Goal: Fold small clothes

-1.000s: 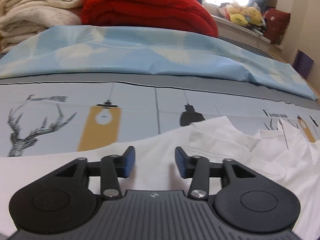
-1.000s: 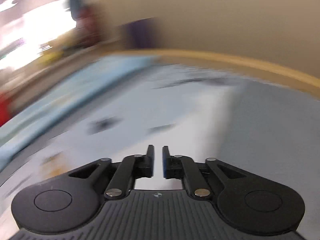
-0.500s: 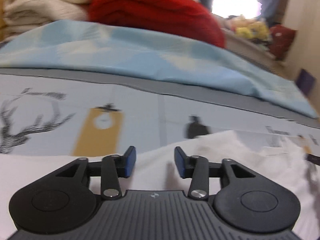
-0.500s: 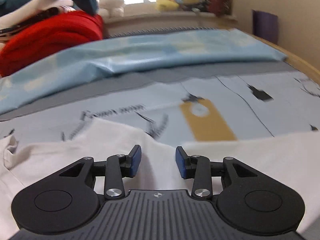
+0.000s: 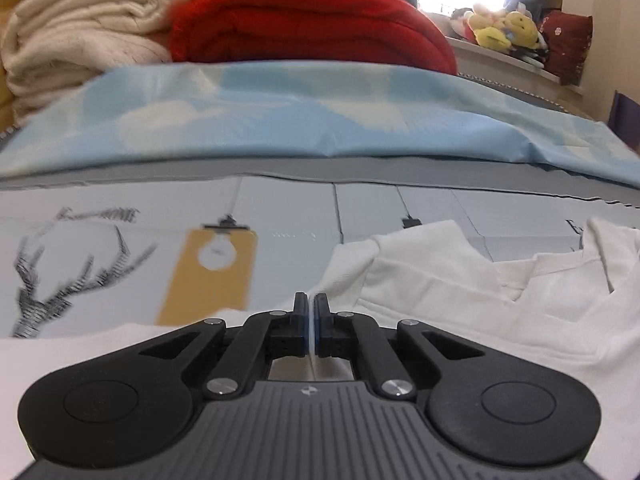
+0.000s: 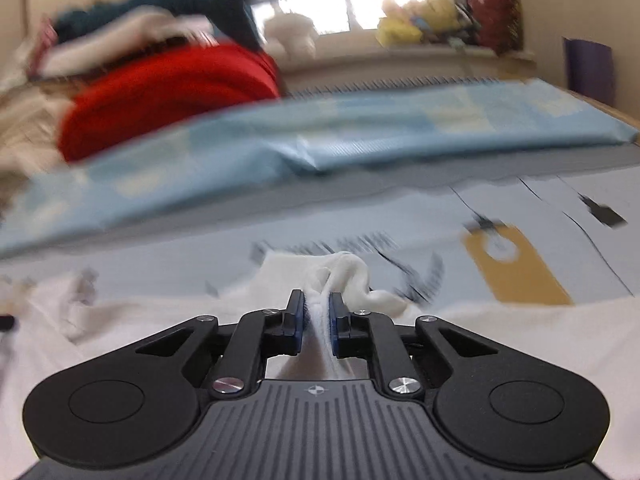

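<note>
A small white garment [image 5: 460, 292] lies spread on a printed sheet on a bed. My left gripper [image 5: 311, 304] is shut on a thin edge of this cloth, which shows as a white line between the blue pads. In the right wrist view the white garment [image 6: 520, 344] is bunched up at the jaws. My right gripper [image 6: 317, 304] is closing, and its pads press on a thick fold of the white cloth that puffs out ahead of the fingertips [image 6: 336, 300].
The sheet [image 5: 280, 240] bears a deer drawing and yellow lamp tags. Behind it lie a pale blue pillow [image 5: 320, 128], a red blanket [image 5: 312, 24] and cream blankets [image 5: 80, 36]. Plush toys [image 5: 500, 28] sit on a sill at the back right.
Both grippers went from open to closed on the white cloth. The right gripper swung in fast from a blurred view of the bed's side and now faces the pillow.
</note>
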`<move>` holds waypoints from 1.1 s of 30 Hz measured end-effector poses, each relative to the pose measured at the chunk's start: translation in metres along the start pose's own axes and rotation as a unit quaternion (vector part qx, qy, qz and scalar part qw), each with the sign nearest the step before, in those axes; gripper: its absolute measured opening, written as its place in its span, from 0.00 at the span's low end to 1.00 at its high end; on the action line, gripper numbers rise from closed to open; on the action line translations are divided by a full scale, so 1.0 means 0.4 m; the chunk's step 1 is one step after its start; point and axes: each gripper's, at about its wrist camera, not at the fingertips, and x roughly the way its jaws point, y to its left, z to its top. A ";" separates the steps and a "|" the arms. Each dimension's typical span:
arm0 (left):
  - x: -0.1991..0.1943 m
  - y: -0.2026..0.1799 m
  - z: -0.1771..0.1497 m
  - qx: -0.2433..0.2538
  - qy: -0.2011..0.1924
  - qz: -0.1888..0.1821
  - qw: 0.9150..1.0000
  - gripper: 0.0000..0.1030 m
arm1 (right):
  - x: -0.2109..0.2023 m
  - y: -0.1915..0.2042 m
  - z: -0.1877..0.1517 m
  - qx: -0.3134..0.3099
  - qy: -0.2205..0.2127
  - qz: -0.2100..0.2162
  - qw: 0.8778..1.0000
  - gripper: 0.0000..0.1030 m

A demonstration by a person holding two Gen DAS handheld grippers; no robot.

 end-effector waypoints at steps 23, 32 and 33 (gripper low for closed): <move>-0.298 -0.024 -0.038 0.089 0.149 -0.080 0.982 0.26 | -0.311 -0.666 -0.092 0.117 0.035 -0.269 0.955 0.26; -0.568 0.021 -0.192 0.072 0.182 -0.092 0.976 0.41 | -0.467 -0.875 -0.130 0.254 -0.006 -0.468 0.846 0.27; -0.571 0.028 -0.201 0.062 0.188 -0.095 0.976 0.41 | -0.470 -0.872 -0.131 0.262 -0.011 -0.451 0.853 0.27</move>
